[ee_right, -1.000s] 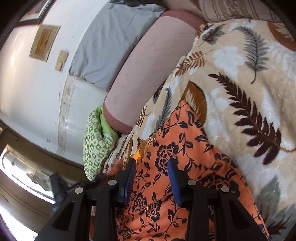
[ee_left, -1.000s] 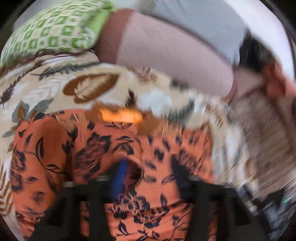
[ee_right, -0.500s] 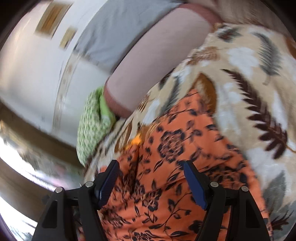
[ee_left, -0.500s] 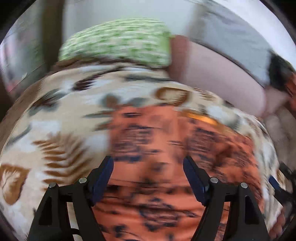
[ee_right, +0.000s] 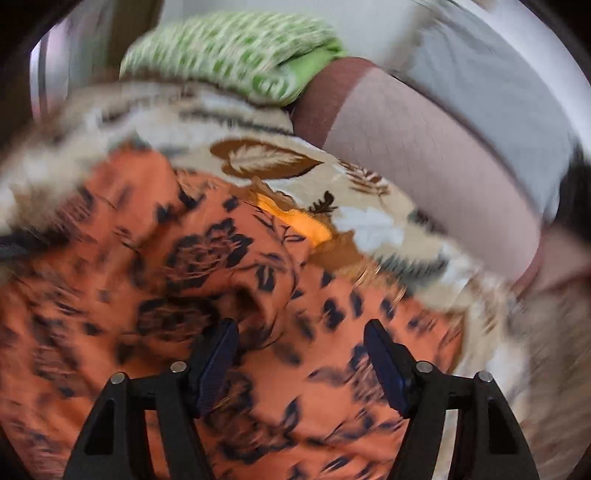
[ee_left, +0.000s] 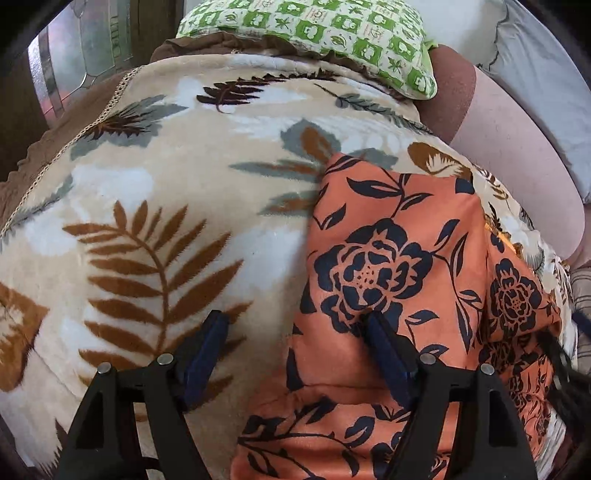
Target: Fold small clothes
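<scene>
On the left of my left wrist view the leaf-print blanket (ee_left: 155,229) fills the frame, a soft bed surface that lets cloth lie flat for folding. My left gripper (ee_left: 295,328) sits at bottom centre with its fingers spread wide and nothing pinched; the left pad hangs over bare blanket while the right pad is over the orange floral garment (ee_left: 391,266), so I straddle its left edge, probably to catch that edge next. The garment runs from centre to lower right, and the green patterned pillow (ee_left: 314,29) lies along the top. In my blurred right wrist view the same garment (ee_right: 184,266) covers the left and bottom, and my right gripper (ee_right: 301,339), lower centre, has just been opening, its fingers apart above the cloth, gripping nothing.
</scene>
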A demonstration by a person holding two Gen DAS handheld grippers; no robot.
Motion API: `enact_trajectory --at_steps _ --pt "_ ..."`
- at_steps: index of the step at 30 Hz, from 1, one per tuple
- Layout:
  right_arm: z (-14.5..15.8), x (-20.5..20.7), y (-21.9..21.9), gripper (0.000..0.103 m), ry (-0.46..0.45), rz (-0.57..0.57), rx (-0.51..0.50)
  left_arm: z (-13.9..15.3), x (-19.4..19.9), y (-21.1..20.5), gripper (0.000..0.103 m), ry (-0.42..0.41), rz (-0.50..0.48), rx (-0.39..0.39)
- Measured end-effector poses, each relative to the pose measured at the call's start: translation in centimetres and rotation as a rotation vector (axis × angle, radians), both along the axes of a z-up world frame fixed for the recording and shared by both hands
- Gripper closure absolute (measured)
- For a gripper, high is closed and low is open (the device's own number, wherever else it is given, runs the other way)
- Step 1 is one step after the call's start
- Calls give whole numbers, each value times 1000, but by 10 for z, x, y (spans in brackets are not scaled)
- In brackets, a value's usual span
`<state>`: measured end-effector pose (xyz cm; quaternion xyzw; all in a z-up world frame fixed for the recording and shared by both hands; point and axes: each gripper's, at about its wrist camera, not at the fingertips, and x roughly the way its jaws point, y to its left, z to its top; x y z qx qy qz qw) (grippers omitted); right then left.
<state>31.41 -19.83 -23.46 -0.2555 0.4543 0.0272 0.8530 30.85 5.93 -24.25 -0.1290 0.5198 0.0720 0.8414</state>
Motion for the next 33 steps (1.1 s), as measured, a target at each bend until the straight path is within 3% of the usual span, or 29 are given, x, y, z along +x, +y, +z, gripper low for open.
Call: enact_trajectory --at_steps 2,5,6,9,11,14,16,18,20,22,26,30,33 --pt "-8 16 5 33 4 -4 -64 0 -2 0 25 0 -8 -5" --pt "-12 30 15 69 19 19 -71 0 3 3 25 -3 -13 -29" --pt "-13 34 18 89 30 22 -41 0 2 5 25 -7 -8 -45" --pt "1 31 6 96 -20 -56 143 3 -1 12 25 -29 13 -77" --pt "16 21 -27 97 -59 -181 338 6 -3 16 25 -41 29 -66" --pt "17 -12 -110 97 -88 -466 695 0 -3 14 25 -21 30 -68" --pt "-13 -47 -172 95 -50 -668 1009 -1 -3 5 25 -19 11 -21" --pt "-55 -73 -204 93 59 -792 1260 -1 -2 0 25 -13 3 11" --pt "-87 -93 -220 93 160 -876 1421 -3 -1 -4 25 -8 4 38" --pt "-98 -117 -237 92 112 -921 1577 -2 -2 -5 25 -7 8 49" --pt "-74 -138 -262 92 -22 -964 1486 7 -7 -4 26 -37 10 9" --pt "-49 -132 -261 92 -83 -917 1403 21 -11 -10 26 -98 -2 -8" --pt "-37 -111 -246 92 -80 -861 1318 34 -13 -19 26 -159 -33 18"
